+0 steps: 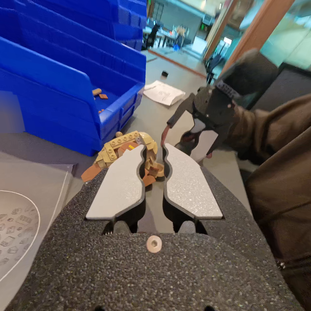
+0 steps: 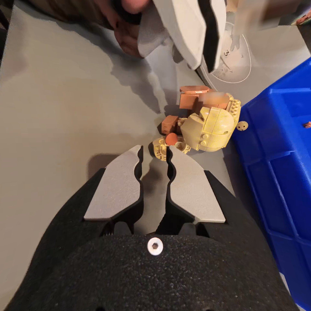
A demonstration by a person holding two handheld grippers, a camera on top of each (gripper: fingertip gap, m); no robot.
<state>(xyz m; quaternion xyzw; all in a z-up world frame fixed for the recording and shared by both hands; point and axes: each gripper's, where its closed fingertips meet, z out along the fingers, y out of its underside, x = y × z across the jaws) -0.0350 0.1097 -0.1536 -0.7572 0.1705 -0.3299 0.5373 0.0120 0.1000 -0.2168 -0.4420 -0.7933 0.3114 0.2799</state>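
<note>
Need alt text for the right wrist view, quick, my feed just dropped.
The right gripper is open and empty over a grey table, its fingertips just short of a tan and brown brick model lying beside a blue bin. The left gripper hangs blurred above.

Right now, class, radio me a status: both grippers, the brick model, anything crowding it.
Left gripper open, over the tan and brown brick model. Right gripper open, empty, just short of it. Blue bin close beside the model.

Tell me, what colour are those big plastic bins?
Bright blue plastic bins; the left wrist view shows them best.
</note>
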